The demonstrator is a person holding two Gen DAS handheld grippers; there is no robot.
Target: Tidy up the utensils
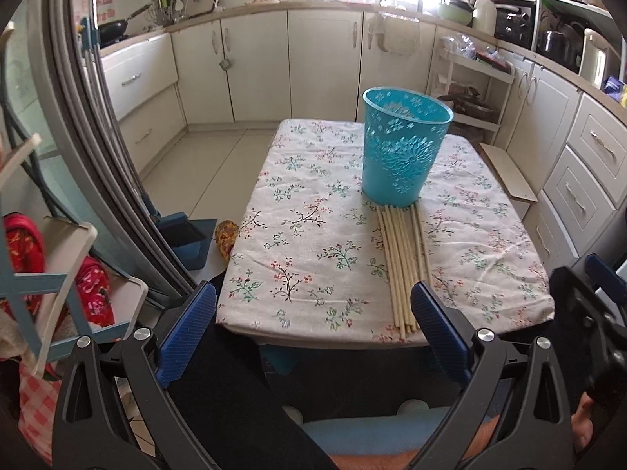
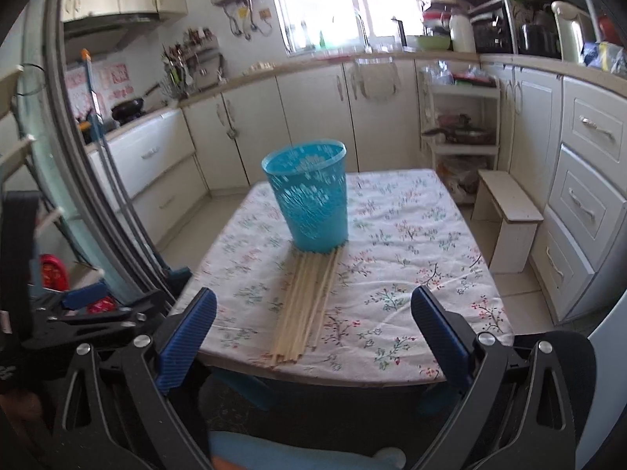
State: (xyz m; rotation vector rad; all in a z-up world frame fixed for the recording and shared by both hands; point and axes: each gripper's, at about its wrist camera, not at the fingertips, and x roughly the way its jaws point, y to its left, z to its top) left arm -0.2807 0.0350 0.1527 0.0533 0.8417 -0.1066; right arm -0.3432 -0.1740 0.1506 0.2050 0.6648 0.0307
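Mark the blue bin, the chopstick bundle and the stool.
blue bin (image 1: 403, 156), left wrist view, front wall.
chopstick bundle (image 1: 399, 266), left wrist view, mid-length of the sticks.
stool (image 2: 509, 196), right wrist view, seat top.

A small table draped in a white floral-print cloth (image 1: 313, 235) fills the centre of both frames, with cream kitchen cabinets (image 1: 325, 62) curving behind it across the upper half. At the upper left a black frying pan (image 1: 115, 27) sits on the counter below a wall rack of hanging kitchen tools (image 2: 188, 58), while a bright window (image 2: 325, 0) glares at top centre. At right stand a low pale wooden stool (image 2: 509, 203) and a white open shelf cart (image 2: 458, 117), and a red patterned bag (image 1: 23, 250) hangs at the left edge.
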